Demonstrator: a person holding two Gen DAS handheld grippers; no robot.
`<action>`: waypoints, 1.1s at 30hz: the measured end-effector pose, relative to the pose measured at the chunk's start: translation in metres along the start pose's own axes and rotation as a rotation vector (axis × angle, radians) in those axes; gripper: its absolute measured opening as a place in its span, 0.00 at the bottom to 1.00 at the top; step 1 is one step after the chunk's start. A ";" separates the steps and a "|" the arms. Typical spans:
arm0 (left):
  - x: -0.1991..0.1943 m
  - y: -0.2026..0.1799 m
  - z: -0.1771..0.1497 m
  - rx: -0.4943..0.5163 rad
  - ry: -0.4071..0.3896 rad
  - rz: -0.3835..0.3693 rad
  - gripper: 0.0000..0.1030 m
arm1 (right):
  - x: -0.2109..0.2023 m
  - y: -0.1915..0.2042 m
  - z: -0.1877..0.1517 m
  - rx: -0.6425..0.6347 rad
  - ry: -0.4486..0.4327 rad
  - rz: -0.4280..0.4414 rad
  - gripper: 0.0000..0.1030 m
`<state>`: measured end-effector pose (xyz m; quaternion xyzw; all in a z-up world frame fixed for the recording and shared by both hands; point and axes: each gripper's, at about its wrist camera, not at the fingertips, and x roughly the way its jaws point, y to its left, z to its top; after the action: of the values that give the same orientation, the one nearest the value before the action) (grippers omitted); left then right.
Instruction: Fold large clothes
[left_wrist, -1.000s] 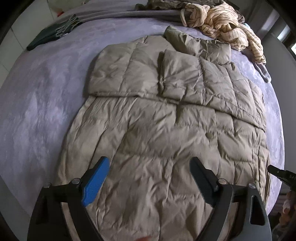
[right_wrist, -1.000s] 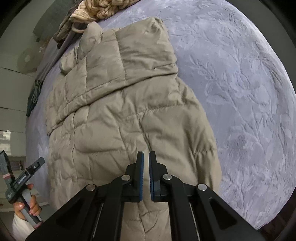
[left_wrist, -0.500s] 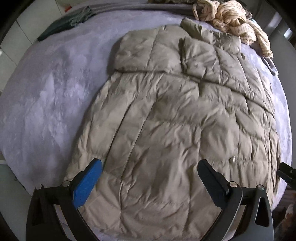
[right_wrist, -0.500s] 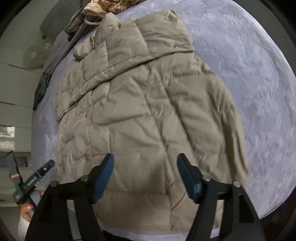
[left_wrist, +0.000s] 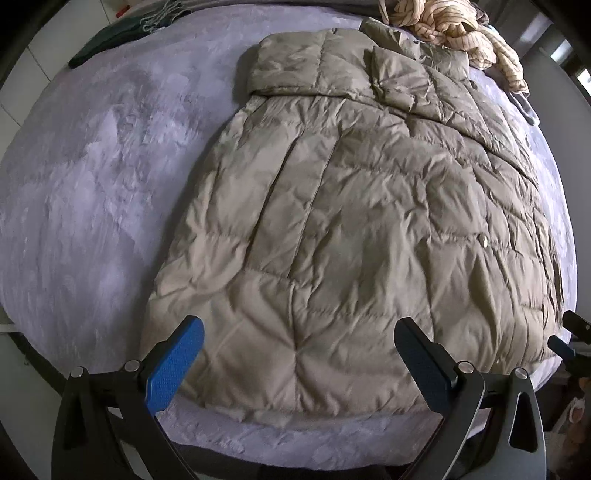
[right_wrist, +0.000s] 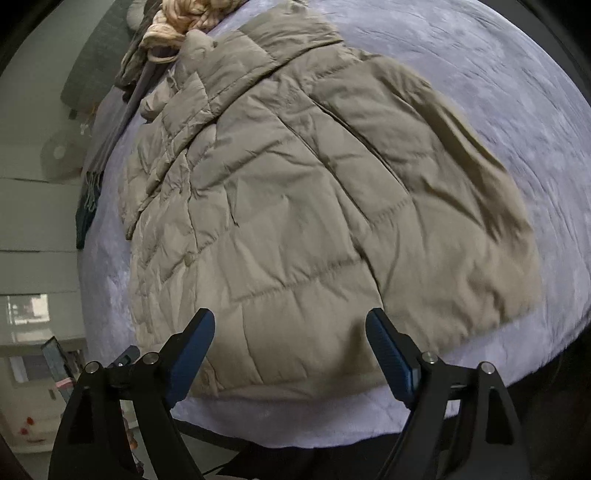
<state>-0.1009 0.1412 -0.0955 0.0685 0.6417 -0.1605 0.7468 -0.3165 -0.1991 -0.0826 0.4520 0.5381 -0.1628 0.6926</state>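
Status: the padded coat (left_wrist: 354, 229) lies flat on the lilac bedspread (left_wrist: 92, 177), hem toward you at the near bed edge, collar end far. Sleeves look already folded in across the upper part, so the width fold seems done; you're between folds, lining up for the lengthwise one.

L gripper (left_wrist: 299, 354): jaws wide apart, nothing between them, hovering above the hem's left-centre. No contact w/ fabric that I can see.

R gripper (right_wrist: 290, 345): jaws opening right now, nothing between them, above the hem toward the coat's right side. Not touching either.

Next move, my read: drop both onto the hem corners, one per gripper, pinch through all layers, lift and carry the hem up to the collar. Puffy fill means the pads need a deep bite, shallow grab prob slips. Slick shell too, so keep both hands level or the fold skews.

Watch: the striped garment (left_wrist: 454, 33) piled at the far end sits right beside the collar, don't land the hem on it. Dark green cloth (left_wrist: 122, 37) far left is well clear.
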 end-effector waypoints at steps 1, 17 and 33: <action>0.000 0.002 -0.002 0.001 0.000 -0.004 1.00 | -0.001 -0.002 -0.003 0.010 -0.002 0.002 0.84; 0.003 0.065 -0.050 -0.122 0.052 -0.265 1.00 | -0.006 -0.057 -0.036 0.256 -0.063 0.056 1.00; 0.047 0.060 -0.047 -0.322 0.137 -0.553 1.00 | 0.006 -0.092 -0.033 0.428 -0.064 0.233 1.00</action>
<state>-0.1198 0.2053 -0.1554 -0.2168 0.7019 -0.2489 0.6312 -0.3996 -0.2207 -0.1303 0.6421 0.4135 -0.2065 0.6116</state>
